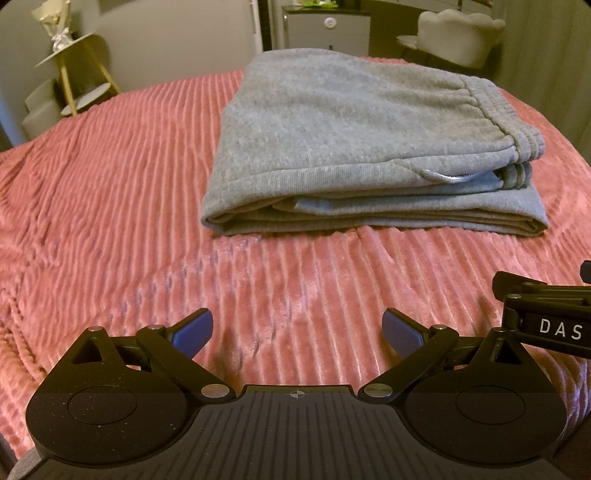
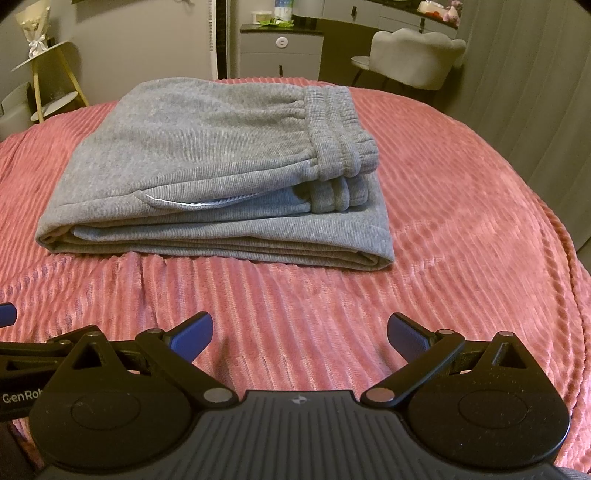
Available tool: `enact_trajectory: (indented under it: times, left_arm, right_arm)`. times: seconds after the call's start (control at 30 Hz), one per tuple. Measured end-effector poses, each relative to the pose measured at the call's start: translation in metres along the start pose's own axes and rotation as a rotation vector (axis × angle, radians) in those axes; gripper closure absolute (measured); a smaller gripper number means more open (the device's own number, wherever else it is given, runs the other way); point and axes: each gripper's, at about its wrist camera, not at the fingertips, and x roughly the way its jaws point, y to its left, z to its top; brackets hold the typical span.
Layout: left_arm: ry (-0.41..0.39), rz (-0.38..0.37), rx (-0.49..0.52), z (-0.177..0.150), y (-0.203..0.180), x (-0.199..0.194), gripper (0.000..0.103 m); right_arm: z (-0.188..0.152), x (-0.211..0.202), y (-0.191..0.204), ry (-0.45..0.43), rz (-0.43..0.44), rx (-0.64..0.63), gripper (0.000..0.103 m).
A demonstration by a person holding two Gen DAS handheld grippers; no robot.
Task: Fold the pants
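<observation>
Grey sweatpants (image 1: 351, 125) (image 2: 207, 155) lie folded in a flat stack on the pink ribbed bedspread (image 1: 110, 184) (image 2: 461, 206), the elastic waistband on the right end of the top layer. My left gripper (image 1: 297, 330) hovers open over bare bedspread, well short of the stack's near edge. The right gripper (image 2: 300, 332) is open too, likewise back from the pants and holding nothing. Part of the right gripper's body (image 1: 546, 314) shows at the right edge of the left wrist view. A blue pad of the left gripper (image 2: 7, 314) shows at the left edge of the right wrist view.
Beyond the bed stand a gold-legged tiered side table (image 1: 79, 74) (image 2: 48, 81) at the left, a grey drawer cabinet (image 1: 328, 33) (image 2: 280, 51) in the middle and a pale upholstered chair (image 1: 461, 37) (image 2: 417, 55) at the right. The bed's right edge drops off near a grey wall.
</observation>
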Motion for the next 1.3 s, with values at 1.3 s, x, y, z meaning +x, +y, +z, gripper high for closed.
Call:
enact_trajectory:
  times: [1.3]
  left_arm:
    - [0.007,0.005,0.008,-0.0015,0.0004,0.0012,0.002]
  right_arm:
    - [-0.0012,0.0015,-0.0008,0.006,0.004,-0.017,0.002]
